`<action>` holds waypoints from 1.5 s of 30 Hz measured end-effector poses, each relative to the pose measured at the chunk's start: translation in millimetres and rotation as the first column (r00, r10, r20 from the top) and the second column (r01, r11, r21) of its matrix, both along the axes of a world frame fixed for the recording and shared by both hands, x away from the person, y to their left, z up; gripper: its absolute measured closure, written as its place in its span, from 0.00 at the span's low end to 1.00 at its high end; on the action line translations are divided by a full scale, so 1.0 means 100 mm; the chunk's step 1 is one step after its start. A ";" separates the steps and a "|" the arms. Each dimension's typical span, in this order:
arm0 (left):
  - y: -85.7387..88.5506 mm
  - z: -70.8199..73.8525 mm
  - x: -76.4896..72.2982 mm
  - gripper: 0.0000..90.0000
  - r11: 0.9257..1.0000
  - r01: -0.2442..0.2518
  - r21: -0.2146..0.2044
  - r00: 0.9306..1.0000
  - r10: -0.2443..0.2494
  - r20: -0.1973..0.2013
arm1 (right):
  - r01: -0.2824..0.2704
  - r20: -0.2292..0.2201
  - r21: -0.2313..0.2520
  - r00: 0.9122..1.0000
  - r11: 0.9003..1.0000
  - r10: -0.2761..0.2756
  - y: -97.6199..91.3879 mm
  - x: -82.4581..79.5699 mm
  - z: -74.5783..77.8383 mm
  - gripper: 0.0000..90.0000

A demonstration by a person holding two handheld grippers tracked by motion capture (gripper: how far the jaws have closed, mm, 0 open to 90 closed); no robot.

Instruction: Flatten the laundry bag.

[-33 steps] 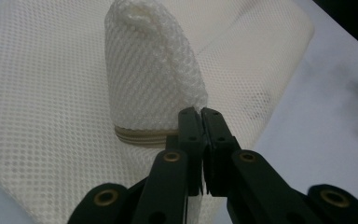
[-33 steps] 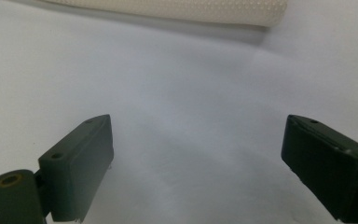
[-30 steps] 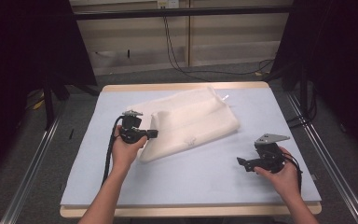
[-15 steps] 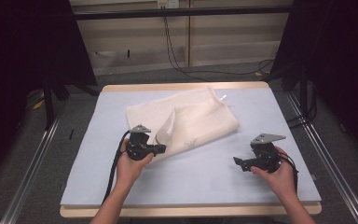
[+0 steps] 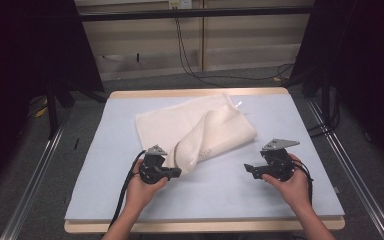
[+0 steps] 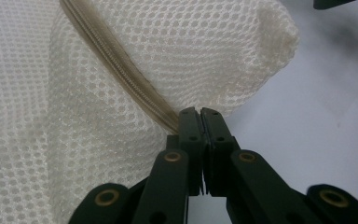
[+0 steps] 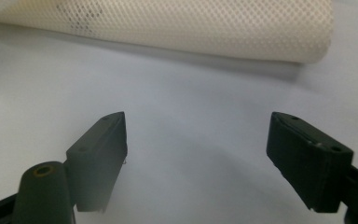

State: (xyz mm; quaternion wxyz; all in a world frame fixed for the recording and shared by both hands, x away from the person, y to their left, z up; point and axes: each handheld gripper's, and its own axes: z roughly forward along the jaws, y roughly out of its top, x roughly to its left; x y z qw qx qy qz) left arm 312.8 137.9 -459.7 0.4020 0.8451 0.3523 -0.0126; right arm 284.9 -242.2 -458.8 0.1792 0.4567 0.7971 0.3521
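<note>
A cream mesh laundry bag [image 5: 195,127] lies on the pale blue table top [image 5: 290,120], folded over itself with one flap pulled toward the front. My left gripper [image 5: 176,173] is shut on the bag's lower corner, and its own view shows the jaws pinched on the mesh [image 6: 121,70] beside a tan zipper seam [image 6: 121,74]. My right gripper [image 5: 247,168] hovers at the front right, jaws wide open and holding nothing, a short way from the bag's folded edge [image 7: 191,32].
Bare table surface [image 7: 191,140] lies under the right gripper. Metal rails [image 5: 40,165] run along both sides of the table. Cables [image 5: 190,55] hang behind the far wooden edge [image 5: 195,93].
My left gripper has pulled the bag's corner toward the front and a little rightward, dragging a flap over the bag. The right gripper has edged slightly left.
</note>
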 end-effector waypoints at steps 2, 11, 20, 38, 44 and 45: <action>0.01 0.00 -0.02 0.98 1.000 0.013 0.012 1.000 -0.013 -0.001 | -0.006 -0.003 0.002 1.000 1.000 0.006 0.05 0.02 0.01 0.23; 0.04 -0.03 -0.11 0.98 0.999 0.041 0.008 0.999 -0.040 -0.016 | -0.024 -0.005 0.064 1.000 0.998 0.024 0.37 0.21 0.07 0.31; 0.03 -0.06 -0.12 0.98 0.996 0.087 0.028 0.996 -0.086 -0.032 | -0.027 -0.035 0.126 0.999 0.992 0.032 0.77 0.47 0.14 0.40; 0.05 -0.02 -0.18 0.98 0.993 0.112 0.046 0.993 -0.111 -0.026 | -0.008 -0.071 0.233 0.997 0.973 0.025 1.12 0.73 0.05 0.70; 0.06 -0.04 -0.17 0.98 0.993 0.110 0.039 0.994 -0.108 -0.031 | -0.047 -0.093 0.242 0.993 0.969 0.072 1.11 0.72 0.07 0.96; 0.07 -0.04 -0.16 0.97 0.993 0.111 0.034 0.993 -0.110 -0.035 | -0.052 -0.090 0.243 0.993 0.969 0.076 1.10 0.71 0.08 0.96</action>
